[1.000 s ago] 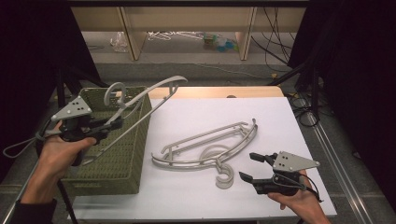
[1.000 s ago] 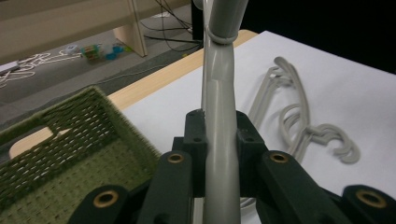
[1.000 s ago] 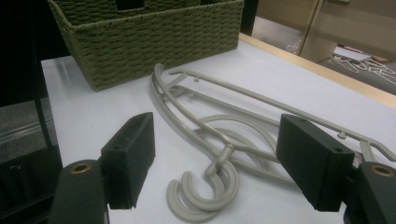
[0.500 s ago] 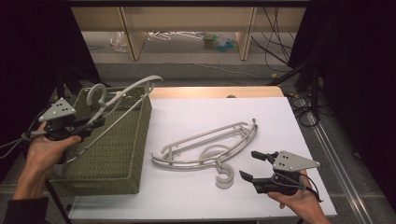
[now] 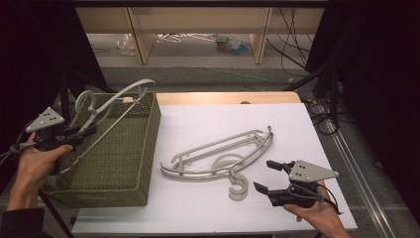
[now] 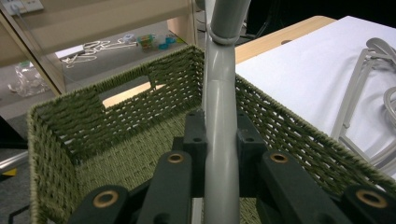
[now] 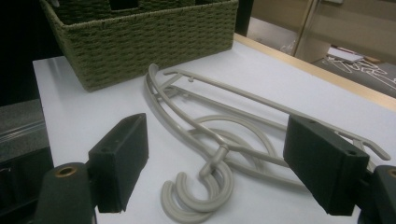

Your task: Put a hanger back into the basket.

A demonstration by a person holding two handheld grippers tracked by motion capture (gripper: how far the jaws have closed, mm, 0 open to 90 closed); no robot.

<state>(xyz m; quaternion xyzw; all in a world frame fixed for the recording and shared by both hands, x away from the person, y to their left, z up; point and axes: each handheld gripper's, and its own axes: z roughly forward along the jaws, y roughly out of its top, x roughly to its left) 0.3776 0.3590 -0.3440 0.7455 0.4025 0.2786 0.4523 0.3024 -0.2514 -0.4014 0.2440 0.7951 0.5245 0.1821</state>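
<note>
At the tabletop's left edge our left gripper (image 5: 74, 136) is clamped on one grey hanger (image 6: 219, 140), held tilted over the green basket (image 5: 143, 148), prob. so it drops in lengthwise w/o catching the rim. Mid-tabletop toward the front edge, 2 more hangers (image 5: 218, 158) lie stacked, hooks nearest us; near the front-right corner our right gripper (image 5: 270, 178) waits w/ jaws wide, holding nothing, aimed at those hooks. Count: 3 hangers, 1 basket, 2 grippers.
</note>
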